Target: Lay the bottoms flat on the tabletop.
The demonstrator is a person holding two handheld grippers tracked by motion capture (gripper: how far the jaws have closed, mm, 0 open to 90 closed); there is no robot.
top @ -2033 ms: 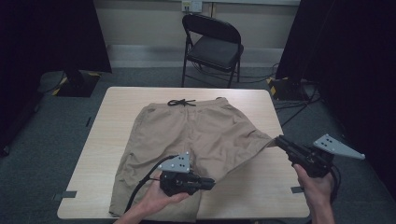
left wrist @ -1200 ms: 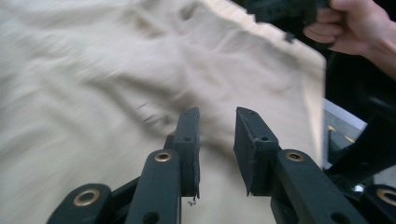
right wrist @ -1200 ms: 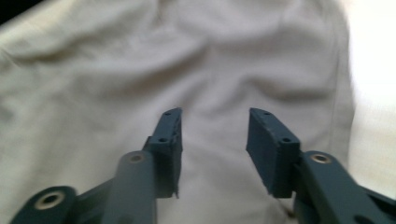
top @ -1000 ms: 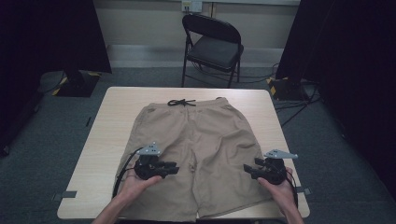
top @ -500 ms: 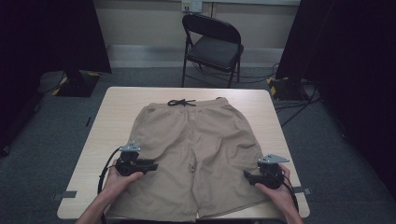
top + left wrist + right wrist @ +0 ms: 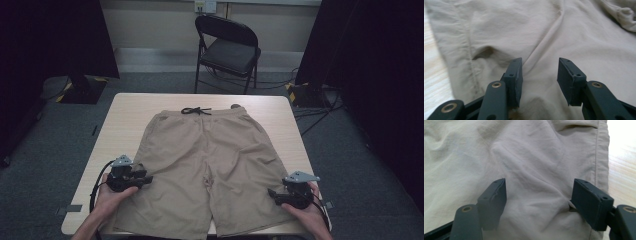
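Your left gripper (image 6: 142, 179) sits over the outer edge of one leg of the khaki shorts (image 6: 210, 165), its jaws part-way apart and just opened further, with cloth under them but nothing pinched. Your right gripper (image 6: 272, 192) rests at the opposite leg's outer edge, jaws wide and empty over the wrinkled cloth (image 6: 536, 195). The shorts lie flat in the middle of the wooden table (image 6: 130, 107), waistband and drawstring (image 6: 196, 111) toward the folding chair (image 6: 227, 50).

If you close now, you may catch only the top layer, or drag a ridge of loose cloth and wrinkle the leg again.

A second ago your left gripper sat farther in on the leg; it has moved outward to the side seam.
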